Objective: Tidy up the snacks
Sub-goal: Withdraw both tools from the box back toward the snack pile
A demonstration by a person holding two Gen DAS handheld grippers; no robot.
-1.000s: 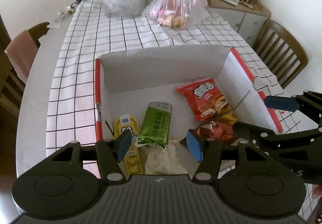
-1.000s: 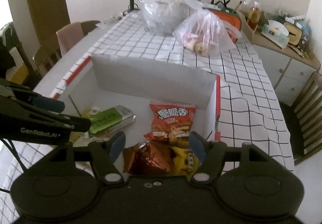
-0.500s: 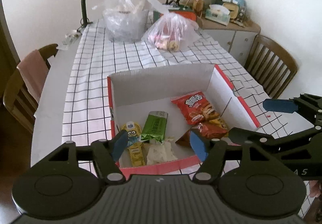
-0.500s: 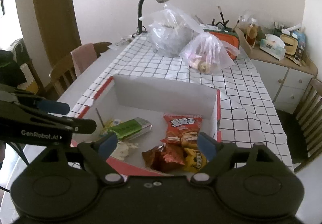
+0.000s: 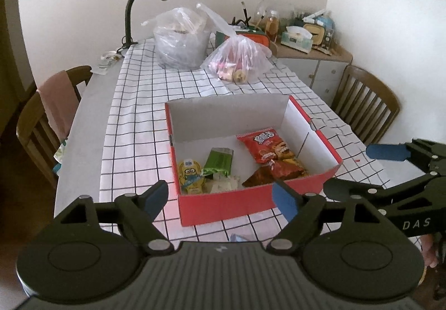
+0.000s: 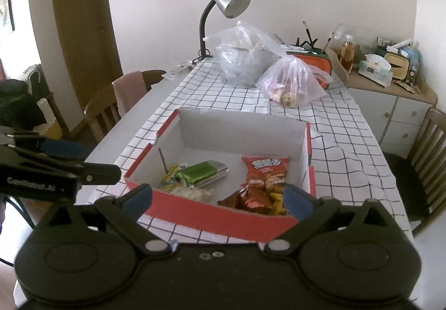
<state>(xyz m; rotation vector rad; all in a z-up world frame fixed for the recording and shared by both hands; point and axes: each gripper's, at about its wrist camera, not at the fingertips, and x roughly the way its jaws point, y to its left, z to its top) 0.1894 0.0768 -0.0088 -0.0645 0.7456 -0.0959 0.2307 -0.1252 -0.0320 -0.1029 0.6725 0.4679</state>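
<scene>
A long table (image 5: 92,115) under a black-grid white cloth (image 5: 139,120) carries a red box (image 5: 223,205) with white inner walls. Inside lie snack packets: a red chip bag (image 5: 263,144), a green wrapper (image 5: 218,162) and a yellow pouch (image 5: 189,175). Near the box's front edge, the left gripper (image 5: 220,197) and right gripper (image 6: 217,200) hang empty, their jaws spread wide and just opened further.

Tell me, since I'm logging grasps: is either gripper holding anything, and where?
Nothing is held: left gripper and right gripper are open and empty.
</scene>
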